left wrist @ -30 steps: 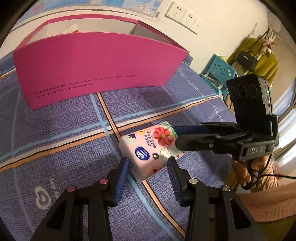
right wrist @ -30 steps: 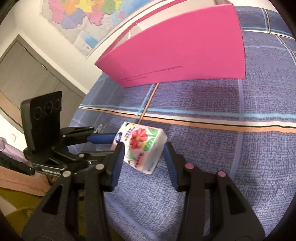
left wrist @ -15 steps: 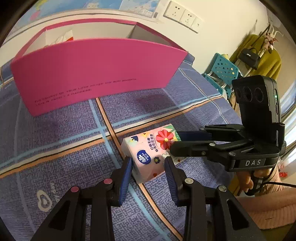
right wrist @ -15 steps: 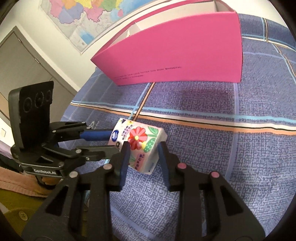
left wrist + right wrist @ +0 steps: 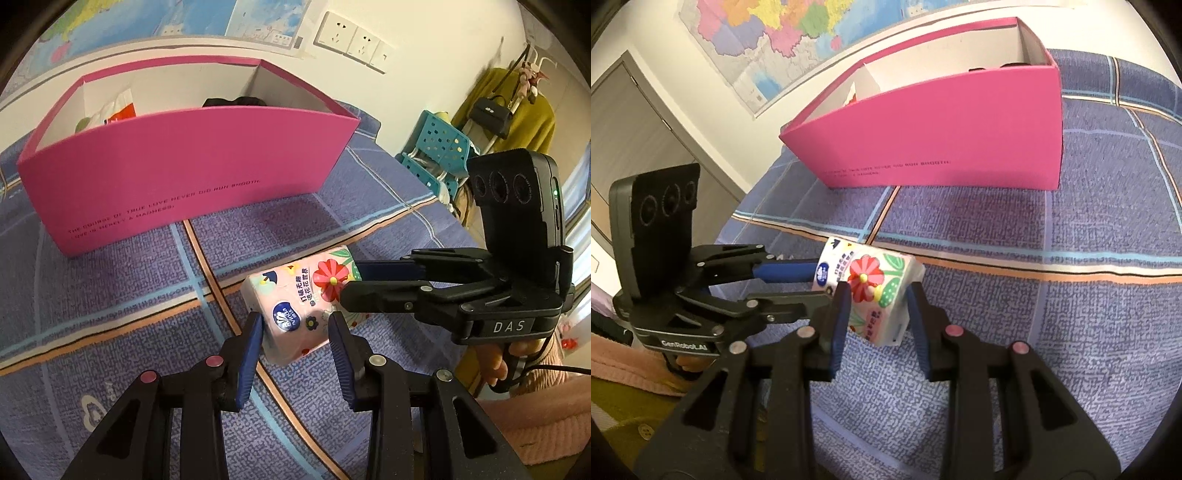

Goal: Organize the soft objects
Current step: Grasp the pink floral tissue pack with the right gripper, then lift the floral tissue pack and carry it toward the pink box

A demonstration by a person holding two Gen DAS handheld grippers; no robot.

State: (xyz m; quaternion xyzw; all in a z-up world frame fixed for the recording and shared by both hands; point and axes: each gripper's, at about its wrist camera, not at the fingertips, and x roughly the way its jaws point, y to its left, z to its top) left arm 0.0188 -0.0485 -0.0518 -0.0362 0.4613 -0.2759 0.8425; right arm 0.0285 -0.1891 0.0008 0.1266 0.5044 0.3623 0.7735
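A pink floral tissue pack is held above the purple plaid cloth. My left gripper is shut on its near end. My right gripper is shut on its other end, and the pack looks squeezed between the pads. The right gripper also shows from the side in the left wrist view, and the left gripper in the right wrist view. The open pink box stands behind, also in the right wrist view.
The box holds a red and white packet at the left and a dark item at the right. A teal chair and hanging clothes stand beyond the cloth's right edge. A wall map hangs behind.
Both grippers closed from around the pack onto it and lifted it slightly. The view rose, so the box's inside now shows.
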